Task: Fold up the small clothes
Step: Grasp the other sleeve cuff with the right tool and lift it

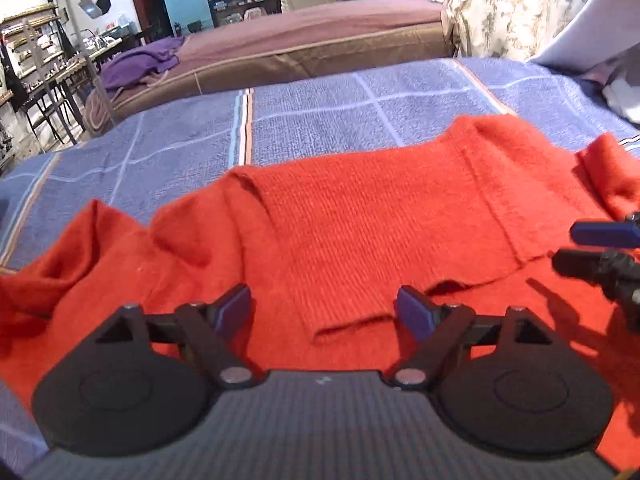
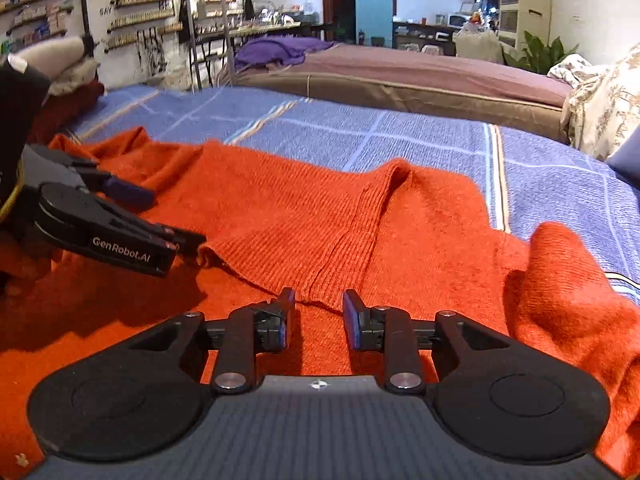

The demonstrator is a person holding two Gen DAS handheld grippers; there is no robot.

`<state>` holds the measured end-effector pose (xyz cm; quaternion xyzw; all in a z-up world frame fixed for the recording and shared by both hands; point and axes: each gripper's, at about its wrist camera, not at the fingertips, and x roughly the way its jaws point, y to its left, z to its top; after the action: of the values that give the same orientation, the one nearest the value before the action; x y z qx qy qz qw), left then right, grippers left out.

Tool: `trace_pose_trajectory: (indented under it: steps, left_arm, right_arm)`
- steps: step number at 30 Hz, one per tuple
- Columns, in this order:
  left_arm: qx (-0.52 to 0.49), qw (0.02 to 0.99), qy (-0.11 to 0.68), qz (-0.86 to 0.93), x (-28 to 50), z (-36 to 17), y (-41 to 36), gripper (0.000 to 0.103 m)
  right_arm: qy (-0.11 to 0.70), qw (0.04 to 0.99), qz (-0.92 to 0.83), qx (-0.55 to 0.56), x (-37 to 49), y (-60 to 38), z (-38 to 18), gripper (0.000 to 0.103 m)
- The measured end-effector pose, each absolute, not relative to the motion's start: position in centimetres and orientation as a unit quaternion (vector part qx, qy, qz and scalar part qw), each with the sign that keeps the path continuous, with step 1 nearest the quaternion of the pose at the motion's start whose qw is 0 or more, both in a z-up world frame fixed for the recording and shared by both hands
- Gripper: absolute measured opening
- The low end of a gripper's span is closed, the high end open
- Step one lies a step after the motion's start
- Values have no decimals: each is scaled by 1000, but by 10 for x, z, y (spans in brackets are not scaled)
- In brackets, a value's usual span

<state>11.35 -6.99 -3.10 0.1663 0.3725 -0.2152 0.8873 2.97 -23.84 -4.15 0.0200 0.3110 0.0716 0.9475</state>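
Left wrist view showed the orange sweater (image 1: 360, 216) laid across the blue checked bedcover (image 1: 320, 108), with a ribbed panel folded over the body and its hem edge lying just ahead of the left gripper (image 1: 324, 310). Only this view took in the white cloth (image 1: 624, 96) at the far right edge and the tips of the right gripper (image 1: 592, 246) coming in from the right.

Right wrist view gave what the first did not: the left gripper (image 2: 172, 220) from the side, a dark red and cream pile (image 2: 72, 76) at the far left of the bedcover (image 2: 400, 140), and wall shelves (image 2: 140, 8) behind. Both views caught the brown bed (image 2: 400, 76) and the purple blanket (image 2: 280, 48) beyond.

Sweater (image 2: 320, 220) was cut off by the frame at left, right and bottom in both views; its full outline could not be made out. The hands were out of frame, except a dark shape at the left edge of the right view, unclear.

Left gripper: jaws spread wide, nothing between them, the folded hem lying in the gap ahead; contact with the knit could not be told. Right gripper (image 2: 318, 316): jaws parted more narrowly, empty, sitting just short of the ribbed panel's edge
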Motion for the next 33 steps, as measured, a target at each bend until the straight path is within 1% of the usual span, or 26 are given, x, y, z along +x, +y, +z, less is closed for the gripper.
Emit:
trace_pose_trajectory:
  steps: [1,3,5,10,12,14,16,19,20,21,23,25,26,27,28,29,30,33]
  left_arm:
    - [165,890,365,-217,99,-26,-67,90]
    - [162,891,362,-223,71,-21,-64,100]
    - [159,884,373,-233,47,-22,-64,100]
    - [190,857,398,-267,3,-39,-73,100]
    - [202,848,411,-267,-3,-46,-77,100]
    - [201,850,406,-269,-7,-43,-77,100]
    - [199,854,396,-273,-10,-36,-76,100]
    - [205,861,384,-265,-10,-28,-73,100]
    - [204,862,385,-260,-9,-26,-71,101]
    - [202,863,388,-255,-7,-25,-68,100]
    - [197,864,392,-246,-5,-25,-64,100]
    - [195,864,397,-241,-4,-26,-61,100]
    - [194,864,399,-239,-3,-27,-60,100]
    - [195,863,400,-239,-3,-27,-60,101]
    - [196,862,401,-239,-4,-28,-60,101]
    - [197,862,400,-241,-5,-27,-61,101]
    - [199,862,399,-243,-6,-27,-61,101]
    - [202,861,396,-245,-8,-25,-62,101]
  right_arm:
    - [298,952,62,21,20,-241,-35,56]
    - [283,959,36,5,0,-246,-25,76]
    - [280,960,10,-25,-14,-255,-17,78]
    - [312,944,-48,-93,-32,-298,0,78]
    - [330,935,-57,-115,-29,-318,5,87]
    - [343,928,-63,-127,-21,-337,7,90]
    - [357,922,-69,-132,-8,-351,7,90]
    - [382,909,-57,-156,6,-361,1,81]
    - [388,906,-52,-163,10,-361,0,74]
    - [398,900,-44,-170,11,-362,-2,72]
    - [442,878,-35,-181,18,-363,-11,72]
    - [463,867,-28,-183,22,-364,-20,72]
    - [473,862,-25,-180,23,-365,-26,67]
    - [479,860,-25,-175,26,-368,-30,53]
    - [486,858,-23,-167,28,-371,-35,44]
    - [495,854,-22,-157,31,-375,-40,19]
    - [497,855,-24,-148,31,-380,-41,9]
    - [451,887,-43,-89,17,-395,-20,8]
